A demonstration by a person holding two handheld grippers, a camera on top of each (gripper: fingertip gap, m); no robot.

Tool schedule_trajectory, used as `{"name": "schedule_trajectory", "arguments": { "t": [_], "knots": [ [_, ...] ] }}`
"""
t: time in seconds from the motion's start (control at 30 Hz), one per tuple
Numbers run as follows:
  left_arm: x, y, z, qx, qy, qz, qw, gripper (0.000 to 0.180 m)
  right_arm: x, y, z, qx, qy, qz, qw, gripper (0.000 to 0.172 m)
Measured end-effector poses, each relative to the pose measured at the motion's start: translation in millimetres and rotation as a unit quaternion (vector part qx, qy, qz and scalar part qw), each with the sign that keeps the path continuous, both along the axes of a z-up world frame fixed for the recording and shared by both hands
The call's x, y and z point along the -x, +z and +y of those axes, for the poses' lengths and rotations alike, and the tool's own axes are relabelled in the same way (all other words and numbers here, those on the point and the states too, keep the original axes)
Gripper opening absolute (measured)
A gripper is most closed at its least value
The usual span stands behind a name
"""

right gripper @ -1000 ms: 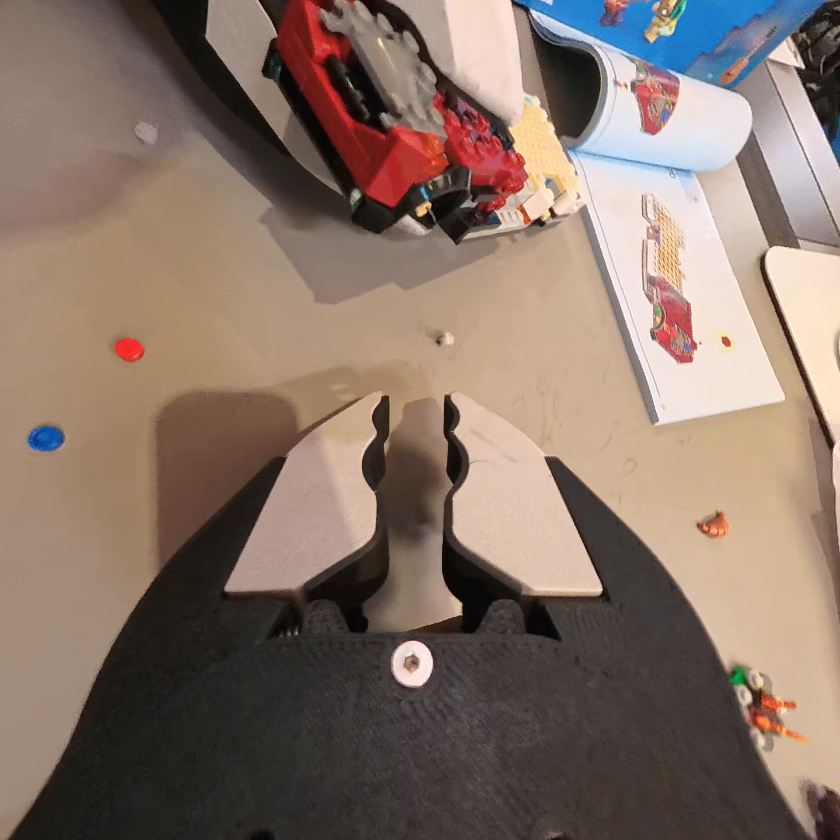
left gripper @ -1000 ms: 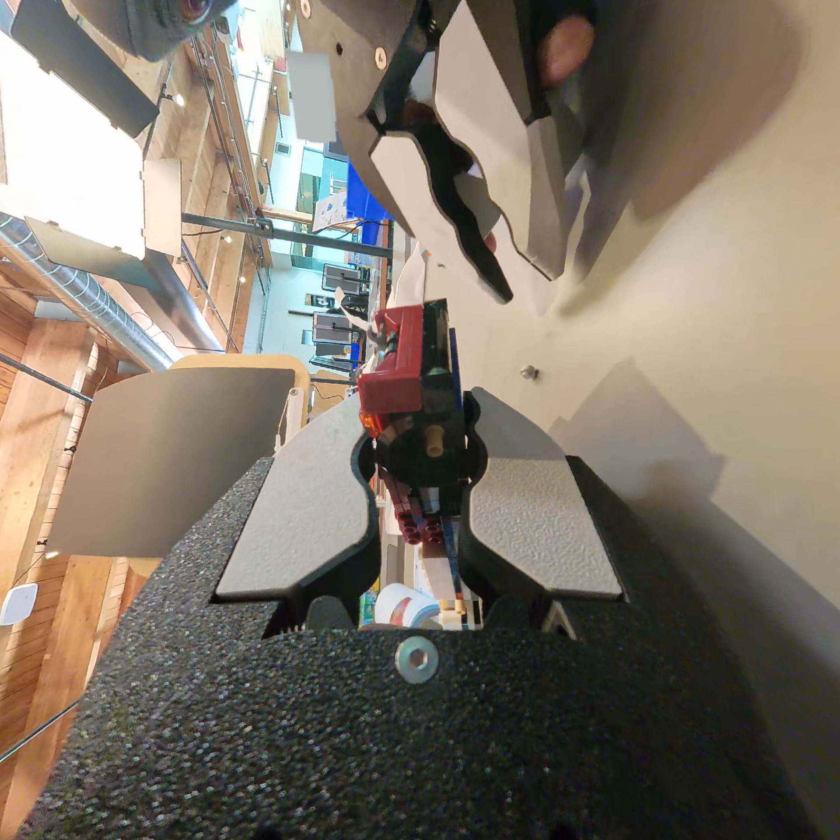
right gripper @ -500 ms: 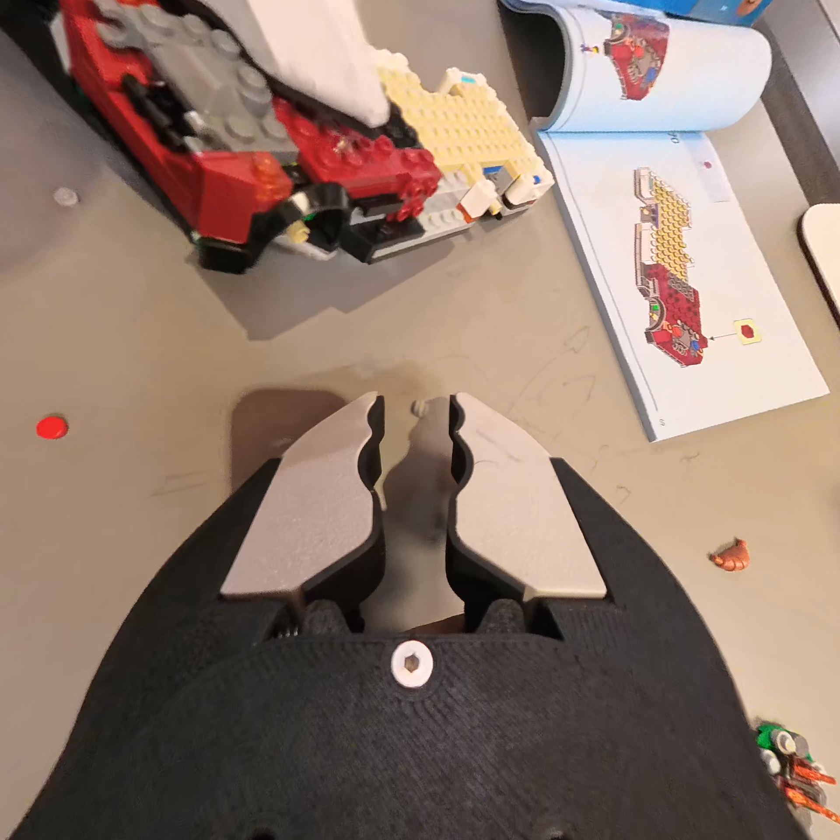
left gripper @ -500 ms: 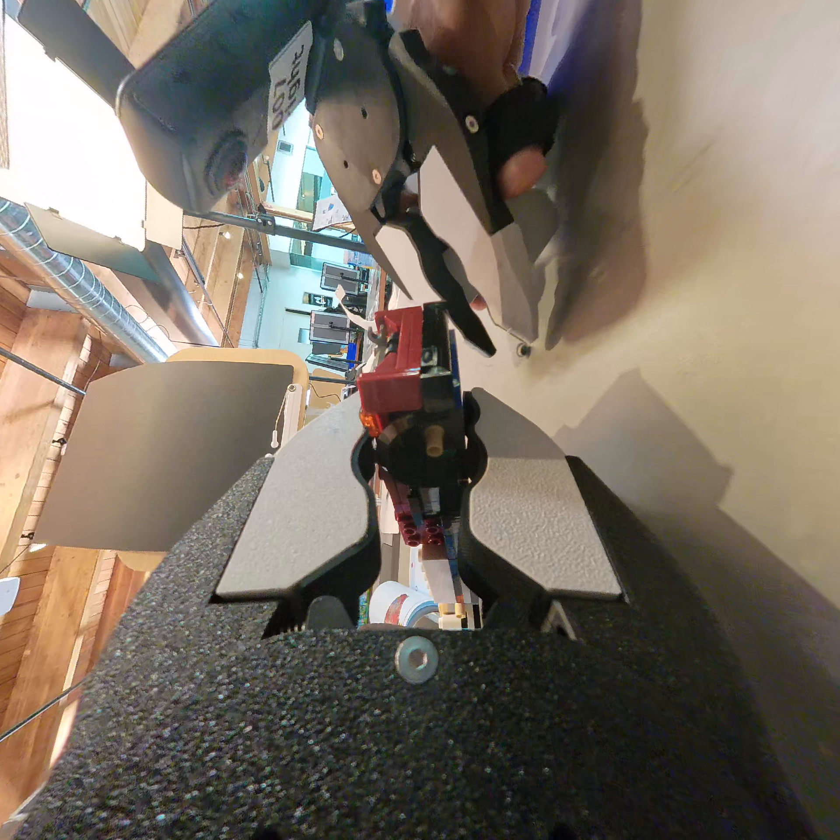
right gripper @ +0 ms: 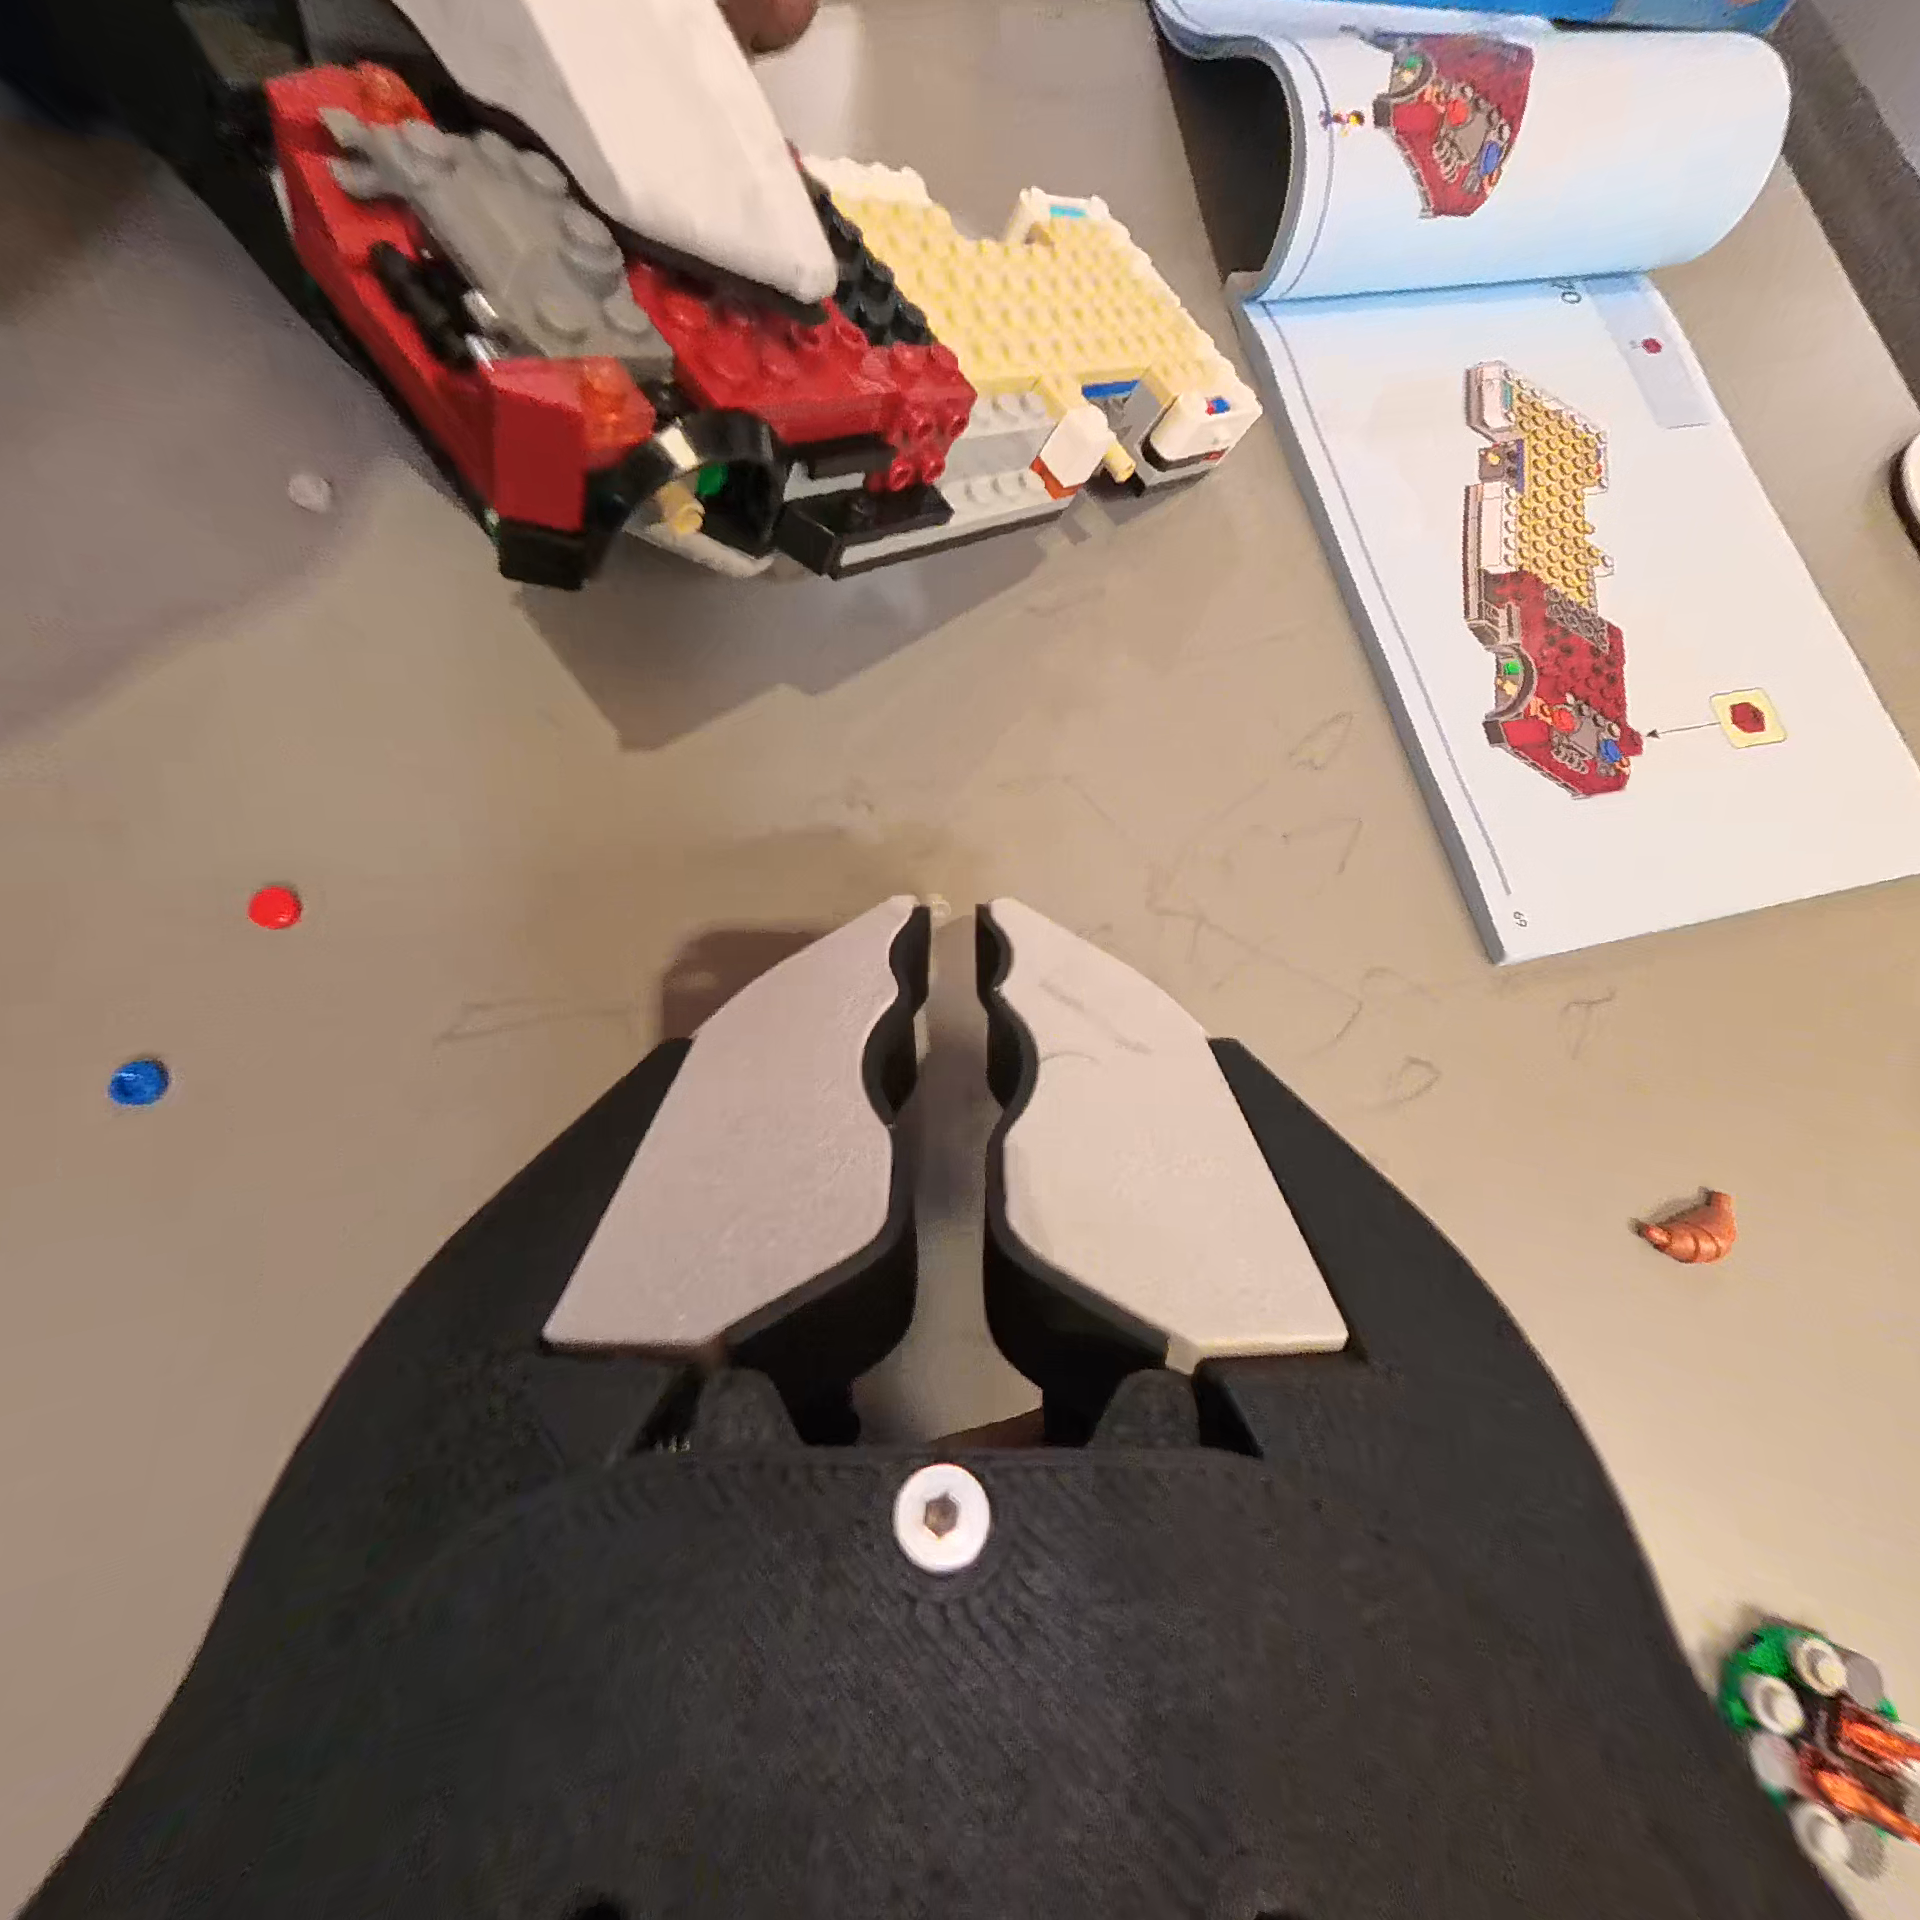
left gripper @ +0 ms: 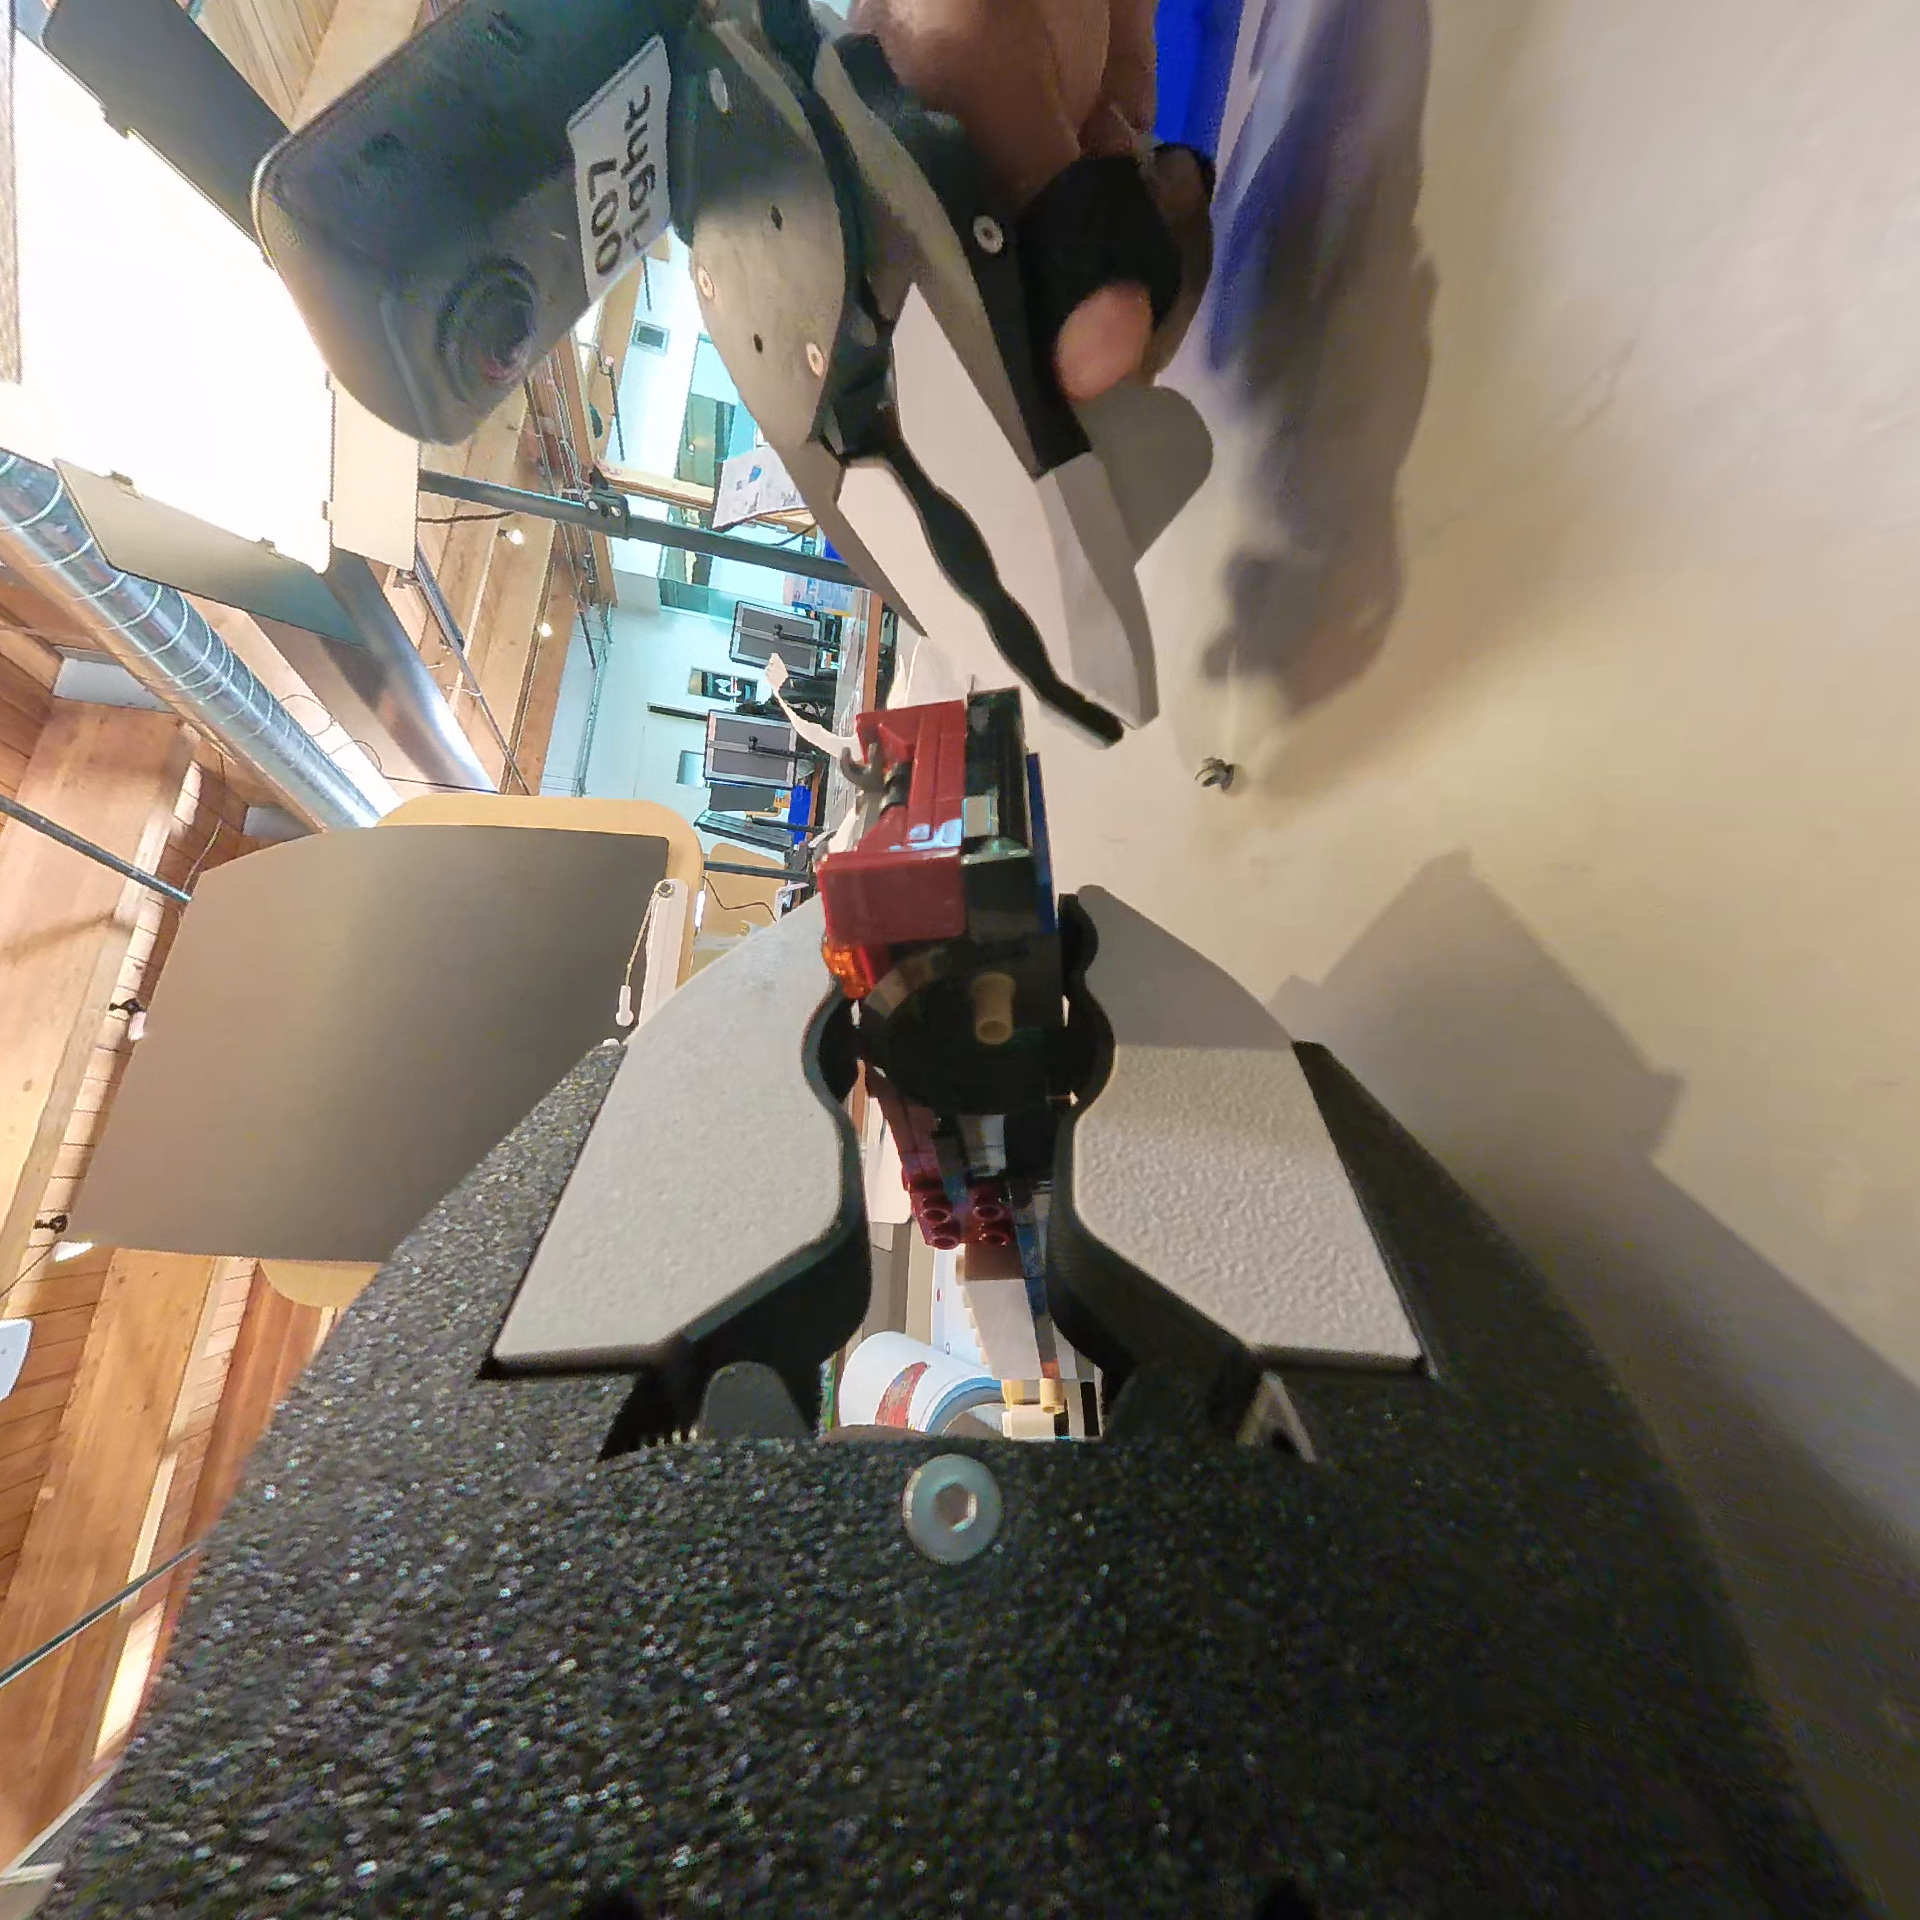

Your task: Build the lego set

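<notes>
The right claw (right gripper: pixel 948 914) is being brought lower and nearer to the beige table (right gripper: pixel 727 790) than a second ago, and its two grey fingers (right gripper: pixel 831 997) are being drawn closer together, with only a narrow slit left between them. A tiny pale stud-like piece (right gripper: pixel 938 907), earlier lying well ahead of the tips, is now being met right at them. In the left wrist view, the right claw (left gripper: pixel 1107 717) is being seen larger and closer to the red, black and cream brick-built vehicle (left gripper: pixel 935 894).
</notes>
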State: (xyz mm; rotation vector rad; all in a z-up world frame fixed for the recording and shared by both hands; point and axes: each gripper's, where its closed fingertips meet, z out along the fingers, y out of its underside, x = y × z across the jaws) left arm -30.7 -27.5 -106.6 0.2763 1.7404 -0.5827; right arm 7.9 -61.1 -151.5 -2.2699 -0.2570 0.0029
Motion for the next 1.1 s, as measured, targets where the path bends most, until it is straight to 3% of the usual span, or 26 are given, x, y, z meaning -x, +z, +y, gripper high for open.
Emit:
{"name": "schedule_trajectory", "arguments": {
  "t": [1.1],
  "knots": [
    [5,4,-3,0.006,0.001,0.004,1.000,0.037,10,-19,8,0.043,0.052,-0.053,0.996,0.007]
  ]
}}
